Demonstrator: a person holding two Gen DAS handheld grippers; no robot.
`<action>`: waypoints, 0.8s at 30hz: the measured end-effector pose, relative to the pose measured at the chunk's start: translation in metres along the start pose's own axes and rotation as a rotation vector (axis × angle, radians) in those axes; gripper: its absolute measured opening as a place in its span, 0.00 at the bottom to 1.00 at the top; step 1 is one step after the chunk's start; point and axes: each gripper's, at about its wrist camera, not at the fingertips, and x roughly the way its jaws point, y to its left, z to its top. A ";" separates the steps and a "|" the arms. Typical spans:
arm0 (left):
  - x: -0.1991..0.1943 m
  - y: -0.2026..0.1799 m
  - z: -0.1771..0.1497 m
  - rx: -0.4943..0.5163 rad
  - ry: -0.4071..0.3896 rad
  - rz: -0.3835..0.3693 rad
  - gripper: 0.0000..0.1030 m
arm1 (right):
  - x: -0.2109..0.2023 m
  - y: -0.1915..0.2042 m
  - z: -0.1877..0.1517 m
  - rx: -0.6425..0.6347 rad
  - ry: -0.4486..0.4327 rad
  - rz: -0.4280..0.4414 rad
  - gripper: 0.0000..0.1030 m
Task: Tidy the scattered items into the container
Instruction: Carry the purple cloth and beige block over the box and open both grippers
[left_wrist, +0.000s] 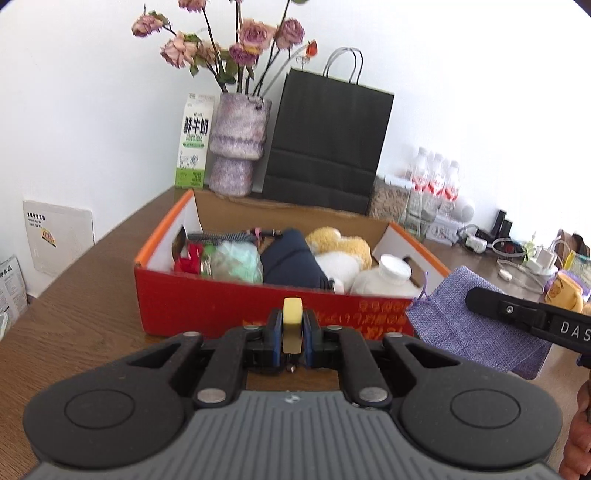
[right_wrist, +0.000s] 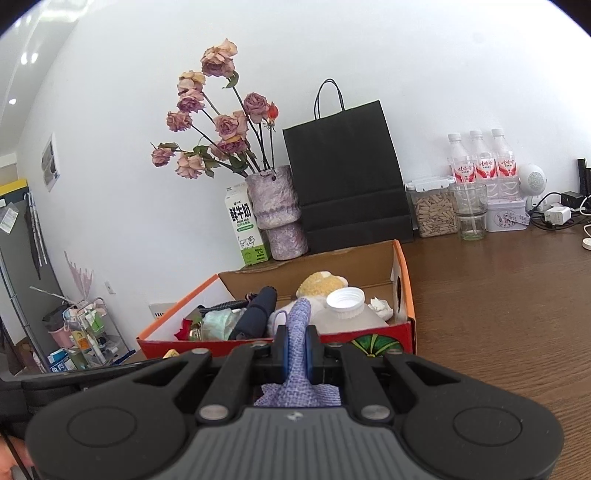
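A red cardboard box with an orange rim stands on the brown table, holding a plush toy, a dark pouch, a white bottle and other items. My left gripper is shut on a small yellow block, held just in front of the box's near wall. My right gripper is shut on a purple woven pouch, near the box's front right corner. In the left wrist view the pouch hangs from the right gripper's fingers.
Behind the box stand a milk carton, a vase of dried roses and a black paper bag. Water bottles, a glass, a jar and chargers with cables line the back right. A hand shows at the right edge.
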 end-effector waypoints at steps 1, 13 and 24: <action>-0.002 0.001 0.004 -0.003 -0.015 0.001 0.11 | 0.000 0.002 0.003 -0.003 -0.009 0.003 0.07; 0.004 0.005 0.054 -0.010 -0.150 0.005 0.11 | 0.031 0.021 0.046 -0.026 -0.120 0.013 0.07; 0.074 0.012 0.094 -0.043 -0.203 0.040 0.11 | 0.103 -0.005 0.080 -0.002 -0.181 -0.071 0.07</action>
